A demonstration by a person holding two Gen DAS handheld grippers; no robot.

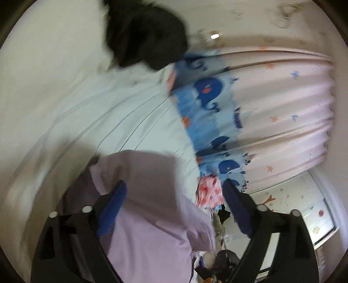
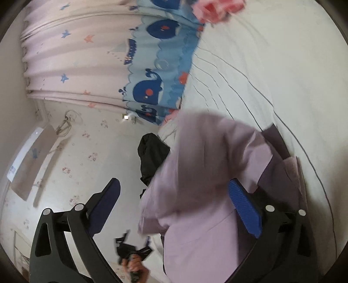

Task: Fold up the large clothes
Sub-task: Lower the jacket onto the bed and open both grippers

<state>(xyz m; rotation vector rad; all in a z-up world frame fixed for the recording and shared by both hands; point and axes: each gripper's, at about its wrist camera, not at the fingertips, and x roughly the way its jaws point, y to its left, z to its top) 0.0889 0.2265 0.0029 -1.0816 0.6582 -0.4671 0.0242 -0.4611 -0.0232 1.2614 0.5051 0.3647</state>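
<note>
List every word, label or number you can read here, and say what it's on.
None can be read.
Curtain: dark blue marks beside the whales, too blurred to tell whether they are letters.
Lilac garment: no print or label shows.
Wall panel: a small blue patch at its end, too small to read.

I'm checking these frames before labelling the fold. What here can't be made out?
- Lilac garment: both wrist views, motion blur; its type and fold state are unclear, and the bottom edge crops it.
- Dark garment: left wrist view, blurred and cut by the top edge.
- Pink cloth: right wrist view, cut by the top edge.
- Left gripper: right wrist view, too small to judge.
</note>
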